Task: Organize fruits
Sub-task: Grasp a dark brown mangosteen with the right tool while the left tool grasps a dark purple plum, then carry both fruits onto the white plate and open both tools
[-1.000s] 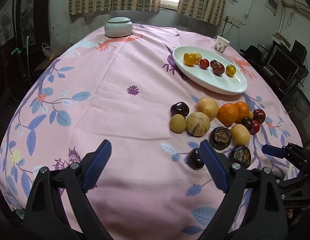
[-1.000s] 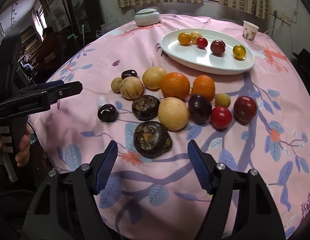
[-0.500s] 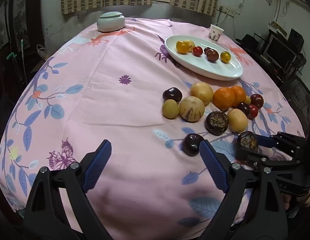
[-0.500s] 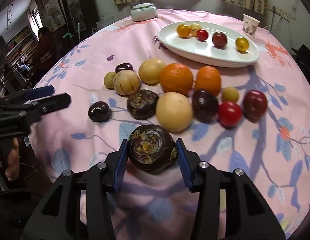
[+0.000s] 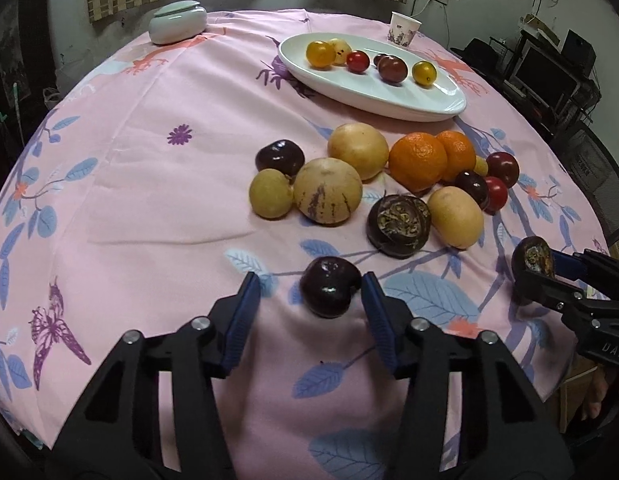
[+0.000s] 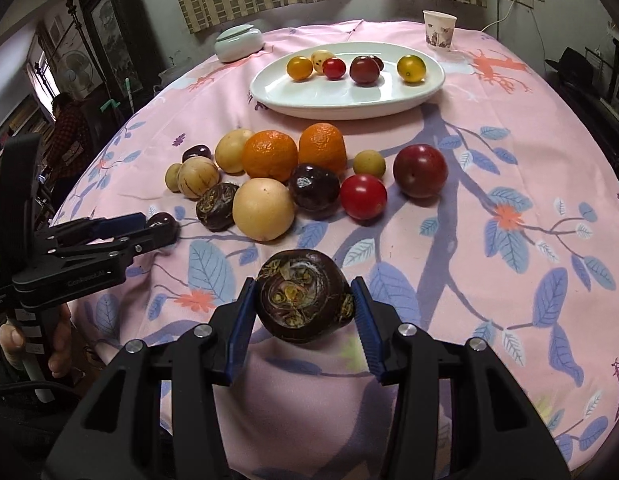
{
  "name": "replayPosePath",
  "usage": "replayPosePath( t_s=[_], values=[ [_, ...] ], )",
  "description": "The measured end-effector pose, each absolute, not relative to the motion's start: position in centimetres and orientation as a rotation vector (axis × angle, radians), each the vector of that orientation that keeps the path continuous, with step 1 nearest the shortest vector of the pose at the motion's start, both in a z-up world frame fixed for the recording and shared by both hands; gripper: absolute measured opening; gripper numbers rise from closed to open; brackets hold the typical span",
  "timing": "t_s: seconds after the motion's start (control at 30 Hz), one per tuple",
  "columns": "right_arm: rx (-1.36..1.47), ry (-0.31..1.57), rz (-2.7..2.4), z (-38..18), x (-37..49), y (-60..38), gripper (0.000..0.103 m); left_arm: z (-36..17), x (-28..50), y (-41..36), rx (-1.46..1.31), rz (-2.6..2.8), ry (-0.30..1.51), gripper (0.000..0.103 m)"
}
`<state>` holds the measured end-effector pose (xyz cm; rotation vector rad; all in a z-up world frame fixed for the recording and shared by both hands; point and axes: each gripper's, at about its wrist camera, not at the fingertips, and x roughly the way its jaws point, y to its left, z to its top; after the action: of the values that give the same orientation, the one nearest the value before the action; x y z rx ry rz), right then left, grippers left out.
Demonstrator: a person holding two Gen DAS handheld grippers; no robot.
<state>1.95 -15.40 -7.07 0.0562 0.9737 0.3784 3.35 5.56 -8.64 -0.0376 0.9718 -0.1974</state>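
Crowding behind both held fruits – oranges, plums, white plate beyond.

The left gripper tilts downward, its jaws closing — the right-hand pad touches what sits between them, the other stands just off. The right gripper — also angled down — is clamped tight.

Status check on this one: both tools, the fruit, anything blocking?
Left tool closing around dark plum, left pad not touching. Right tool clamped on wrinkled dark fruit. White plate has room; fruit pile between.
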Motion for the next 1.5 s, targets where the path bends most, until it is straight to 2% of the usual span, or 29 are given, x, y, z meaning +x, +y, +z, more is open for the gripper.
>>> replayPosePath(
  t_s=[0.1, 0.2, 0.23, 1.1, 1.27, 1.5],
  values=[
    [0.065, 0.980, 0.378, -7.2, 2.0, -15.5, 0.048, -8.8, 3.1, 4.6, -0.007, -0.202, 0.955, 0.042],
    [0.066, 0.992, 0.371, -7.7, 2.2, -15.4, 0.048, -8.9, 3.0, 4.2, 0.002, -0.216, 0.942, 0.030],
    [0.069, 0.997, 0.369, -7.9, 2.3, -15.5, 0.048, -8.8, 3.0, 4.1, 0.001, -0.224, 0.943, 0.029],
    [0.064, 0.932, 0.379, -5.3, 3.3, -15.6, 0.048, -3.3, 3.7, 3.2, 0.016, -0.283, 0.850, 0.029],
    [0.017, 0.911, 0.368, -4.0, 5.3, -15.6, 0.048, -2.3, 7.3, 2.3, 0.029, -0.307, 0.872, 0.029],
    [-0.073, 0.869, 0.359, -0.1, 11.9, -15.8, 0.048, 1.5, 16.2, 1.3, 0.067, -0.271, 0.867, 0.029]
  ],
)
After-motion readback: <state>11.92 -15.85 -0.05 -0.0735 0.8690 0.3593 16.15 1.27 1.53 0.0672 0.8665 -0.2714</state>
